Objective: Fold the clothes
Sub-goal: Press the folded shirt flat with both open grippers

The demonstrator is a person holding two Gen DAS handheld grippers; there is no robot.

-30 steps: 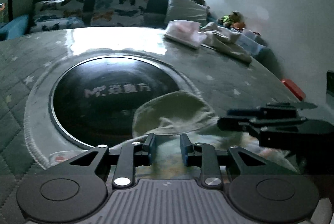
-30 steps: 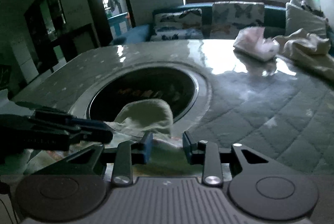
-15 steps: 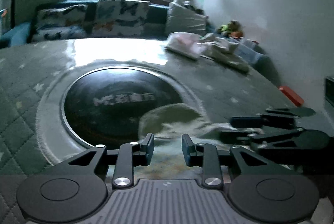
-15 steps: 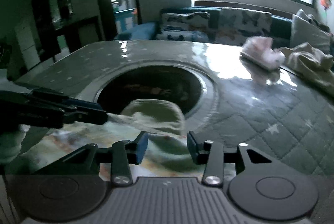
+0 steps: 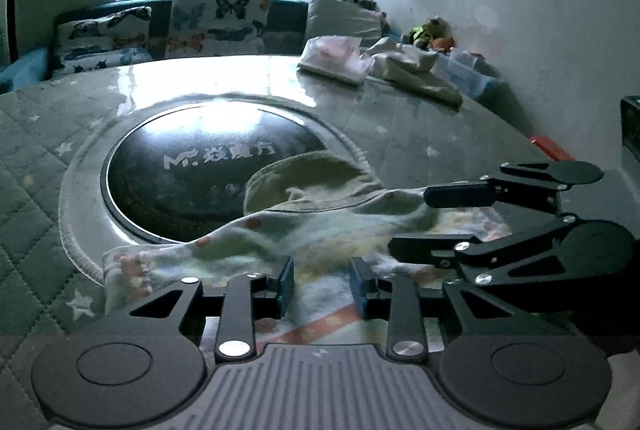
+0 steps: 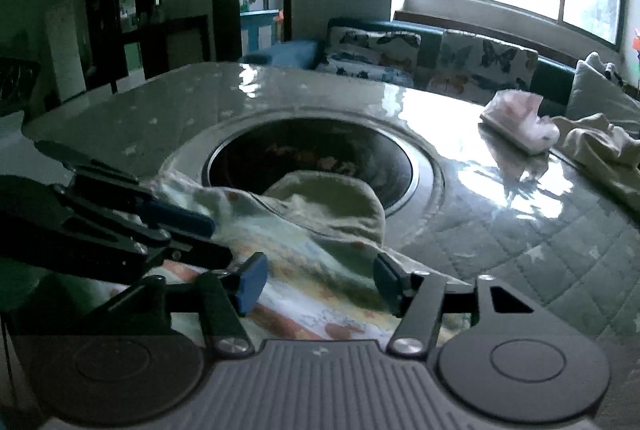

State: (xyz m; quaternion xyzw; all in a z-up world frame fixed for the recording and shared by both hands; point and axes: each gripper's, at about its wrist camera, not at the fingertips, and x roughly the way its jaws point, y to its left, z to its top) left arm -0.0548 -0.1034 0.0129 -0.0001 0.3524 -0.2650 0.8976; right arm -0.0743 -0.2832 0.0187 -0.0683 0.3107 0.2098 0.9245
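Observation:
A small pale garment (image 5: 256,242) with coloured prints and a yellow-green hood-like flap (image 5: 312,181) lies flat on the quilted table, partly over the round black inset. My left gripper (image 5: 322,282) hovers over its near edge; its jaws are opening and cloth lies below the gap, not pinched. My right gripper (image 6: 320,282) stands wider, its jaws opening too, with printed cloth under the gap and the pads off it. In the left wrist view the right gripper (image 5: 412,222) reaches in from the right. The left gripper (image 6: 218,240) enters the right wrist view from the left.
The round black inset (image 5: 192,165) sits mid-table, ringed by a grey rim. At the far side lie a pink-white folded cloth (image 5: 336,59) and a cream garment (image 5: 416,69). A sofa with butterfly cushions (image 5: 216,21) stands behind, and a wall is close on the right.
The right gripper's jaws have spread much wider and it has rolled. Both grippers have shifted across the table, and more of the printed cloth now shows spread out in front of them.

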